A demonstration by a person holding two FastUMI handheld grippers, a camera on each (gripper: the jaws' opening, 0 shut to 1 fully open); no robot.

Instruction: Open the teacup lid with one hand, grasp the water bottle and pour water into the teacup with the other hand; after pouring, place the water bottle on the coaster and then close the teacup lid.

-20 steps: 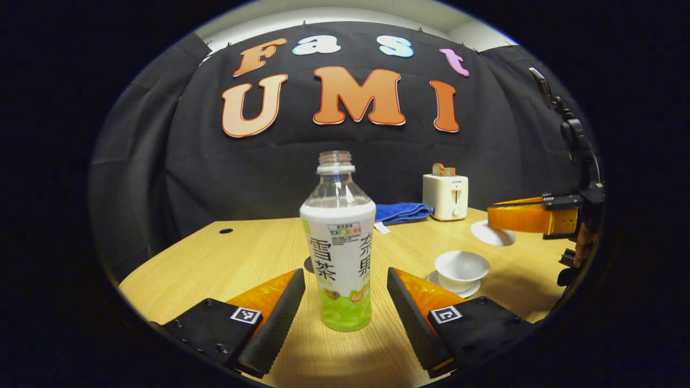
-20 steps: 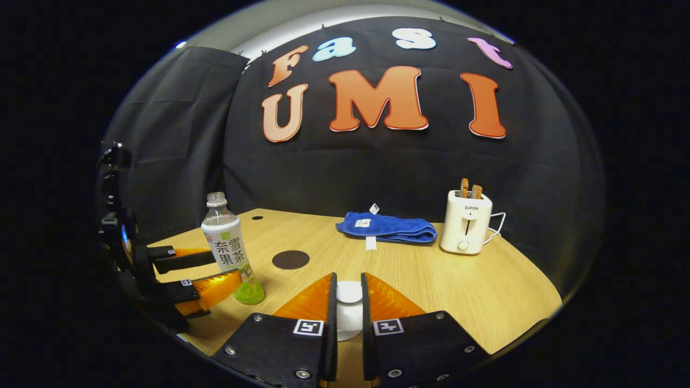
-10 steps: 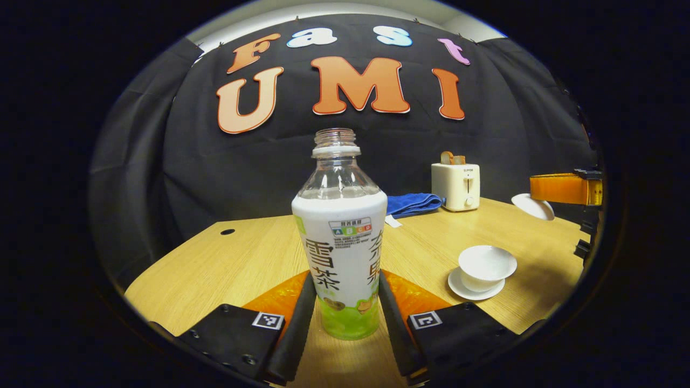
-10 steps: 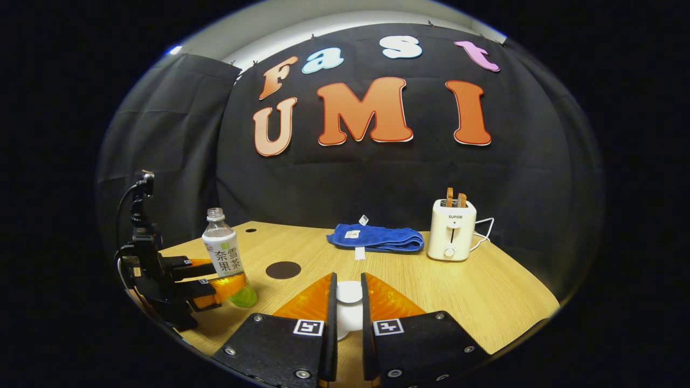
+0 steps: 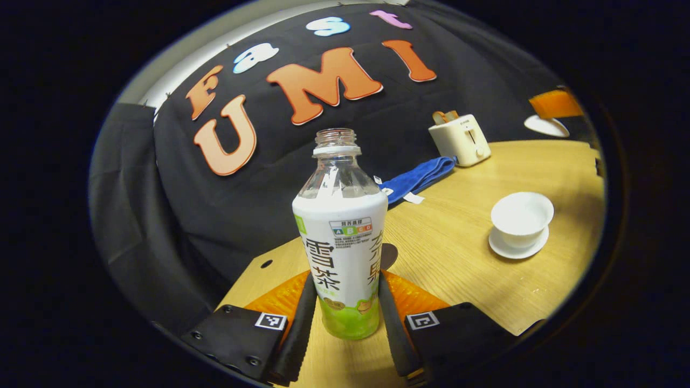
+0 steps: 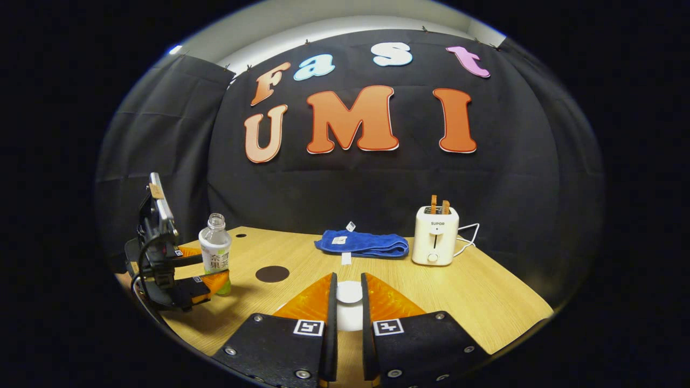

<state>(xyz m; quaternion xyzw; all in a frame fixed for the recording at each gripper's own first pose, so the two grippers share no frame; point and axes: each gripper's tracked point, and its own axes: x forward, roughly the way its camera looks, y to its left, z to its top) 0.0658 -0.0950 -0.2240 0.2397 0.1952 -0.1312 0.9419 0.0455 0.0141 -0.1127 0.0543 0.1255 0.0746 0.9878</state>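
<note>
While the lid was off, the pouring step began.
Water bottle [image 5: 340,237] stood uncapped, pinched by the left gripper [image 5: 342,323], left of the open teacup [image 5: 521,218]; right gripper [image 6: 349,318] held the lid [image 6: 349,302]. Next, I judge, carry and tilt it over the teacup.

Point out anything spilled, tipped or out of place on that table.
Nothing stands out. The teacup sits upright on its saucer, uncovered; the bottle is capless in the left gripper; the table looks dry.
</note>
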